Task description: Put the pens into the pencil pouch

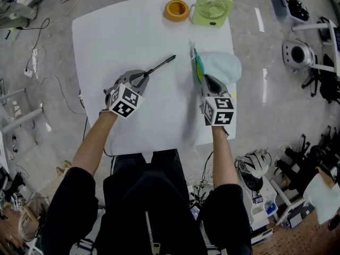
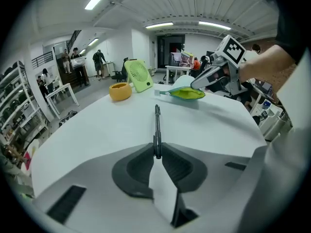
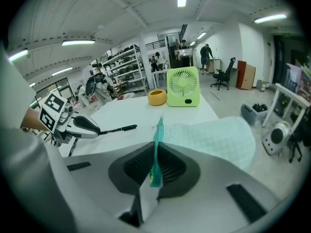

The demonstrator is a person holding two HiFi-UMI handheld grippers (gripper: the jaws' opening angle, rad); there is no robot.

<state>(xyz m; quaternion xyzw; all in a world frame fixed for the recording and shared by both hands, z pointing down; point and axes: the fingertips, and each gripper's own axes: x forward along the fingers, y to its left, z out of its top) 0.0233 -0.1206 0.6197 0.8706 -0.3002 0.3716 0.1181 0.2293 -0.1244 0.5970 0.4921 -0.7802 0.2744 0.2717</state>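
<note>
Left gripper (image 2: 157,152): I am holding its jaws pinched together on the near end of the pen, low over the table and angled down.
Pen (image 1: 159,66): black and slim, it is sticking out past the left jaws and pointing away from me toward the far right, over the middle of the table; I cannot tell whether its far tip is touching the top.
Right gripper (image 3: 155,159): I am keeping its jaws clamped on the teal zip edge of the pouch, which is standing on edge between the pads.
Pouch (image 1: 220,67): pale green and soft, it is lying at the right edge of the table, with its body spreading to the right of my right gripper and well apart from the pen.
Table (image 1: 133,36): white, and carrying everything I am working with.
Fan (image 1: 211,9): small and light green, it is sitting at the far edge of the table.
Bowl (image 1: 176,10): yellow, it is sitting just beside the fan, on its left.
Arms: both of my forearms are reaching forward over the near edge, one to each gripper.
</note>
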